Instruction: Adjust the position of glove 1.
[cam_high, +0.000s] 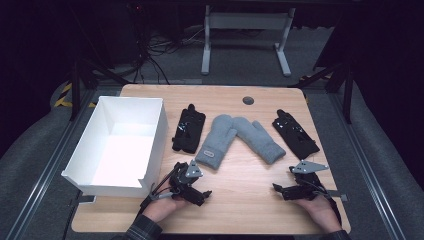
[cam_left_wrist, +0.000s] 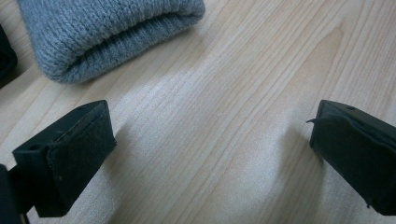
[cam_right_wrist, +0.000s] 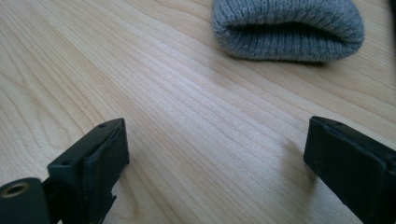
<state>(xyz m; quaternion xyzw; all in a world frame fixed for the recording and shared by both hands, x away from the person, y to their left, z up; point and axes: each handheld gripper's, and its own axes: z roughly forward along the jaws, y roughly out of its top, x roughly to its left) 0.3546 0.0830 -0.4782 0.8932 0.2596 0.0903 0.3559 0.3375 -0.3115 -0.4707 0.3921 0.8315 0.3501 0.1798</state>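
Your left tongs (cam_high: 192, 191) rest low on the wooden surface (cam_high: 240, 210) near its front edge, jaws spread wide with only bare wood between them. Just ahead of them lies the cuff of the left grey mitten (cam_high: 217, 141) — in the left gripper view that cuff (cam_left_wrist: 100, 32) sits near the jaws but apart from them. Your right tongs (cam_high: 287, 190) rest on the surface too, equally spread and holding nothing; the right grey mitten (cam_high: 260, 138) lies ahead, its open cuff (cam_right_wrist: 287, 30) facing them in the right gripper view. The two mittens touch at their tips. A black glove (cam_high: 189, 129) flanks them on the left, another black glove (cam_high: 295, 133) on the right — and the white box (cam_high: 150, 125) stands at the far left.
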